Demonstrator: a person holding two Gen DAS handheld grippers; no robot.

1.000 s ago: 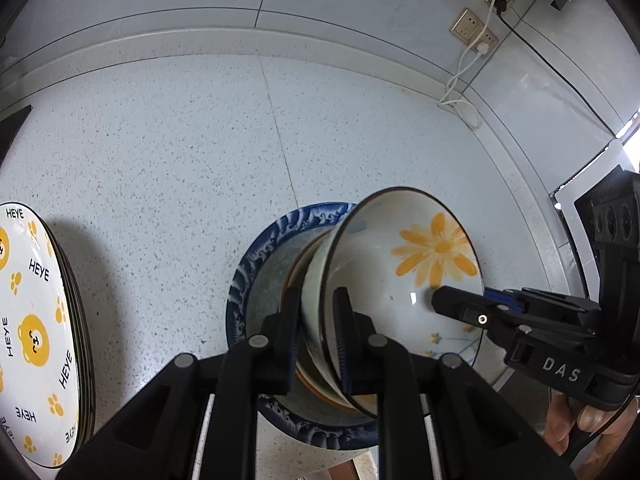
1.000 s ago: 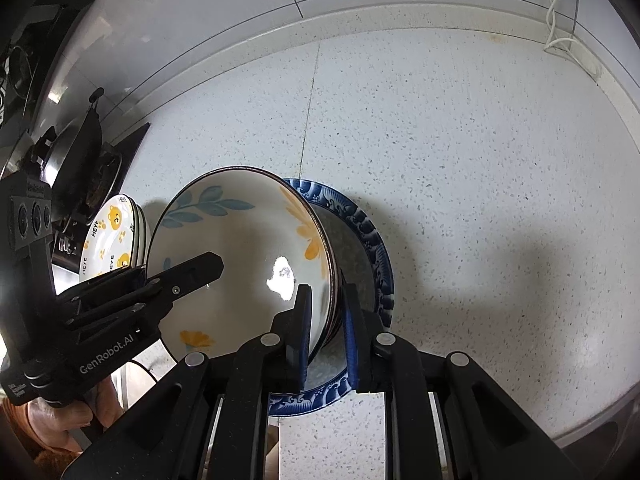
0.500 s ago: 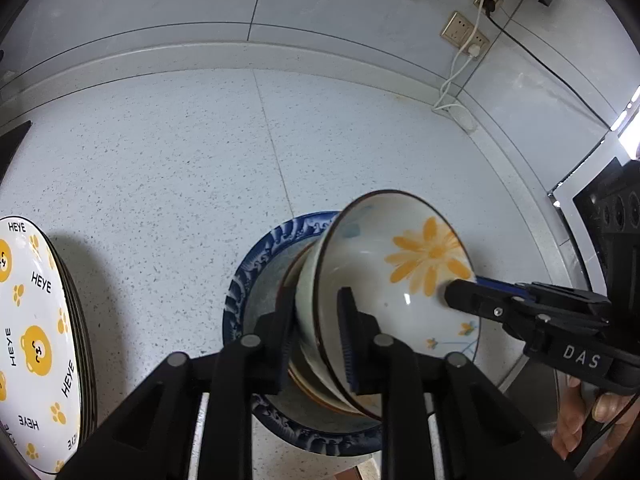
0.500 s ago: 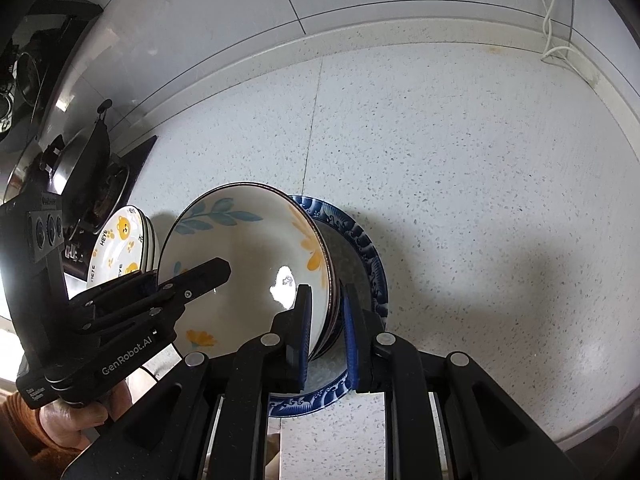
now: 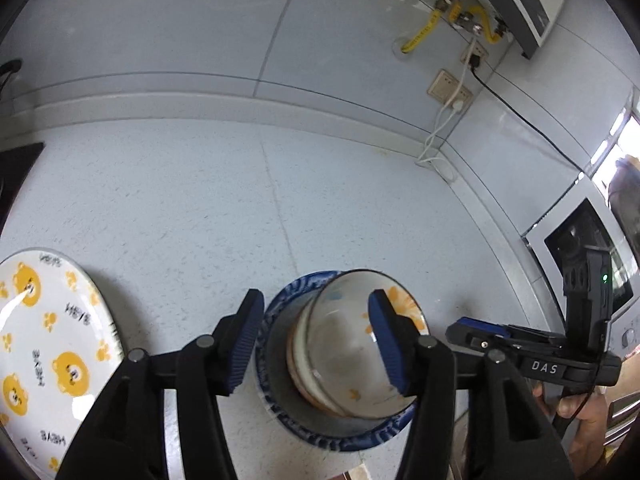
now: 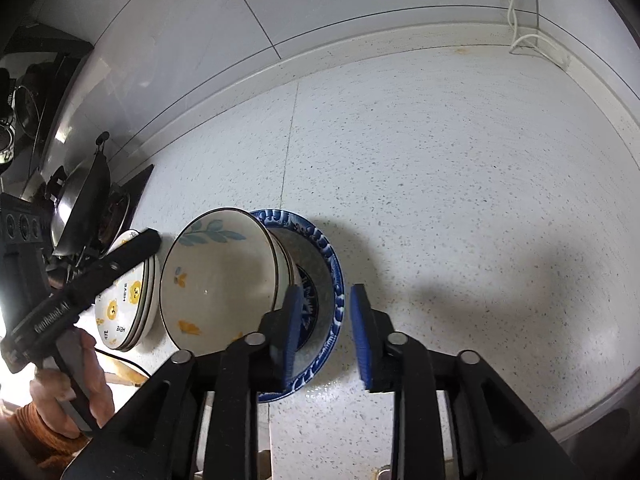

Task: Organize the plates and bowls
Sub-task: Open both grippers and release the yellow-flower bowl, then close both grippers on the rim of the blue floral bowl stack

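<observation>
A white bowl with yellow flowers (image 5: 340,360) (image 6: 216,280) is nested on top of other bowls, and the stack stands on a blue patterned plate (image 5: 276,400) (image 6: 334,276). My left gripper (image 5: 316,344) hangs above the stack's left side with its jaws opening. The bowl's rim lies between the pads, and neither pad touches it. At the stack's right side my right gripper (image 6: 326,334) is also opening. Its pads are off the bowl, with the plate's rim showing in the gap. Each gripper also appears in the other's view, the right gripper (image 5: 520,356) and the left gripper (image 6: 80,292).
A stack of white plates with yellow bears (image 5: 48,360) (image 6: 128,308) lies just left of the blue plate. Farther left, a wok (image 6: 80,200) sits on a stove. A hand (image 6: 80,380) holds the left gripper. Speckled counter stretches to the wall, where a white cable (image 5: 436,160) lies.
Both grippers were shut on the flower bowl's rim and have now opened off it. The left gripper has risen and drawn back. The bowl rests in the stack.
</observation>
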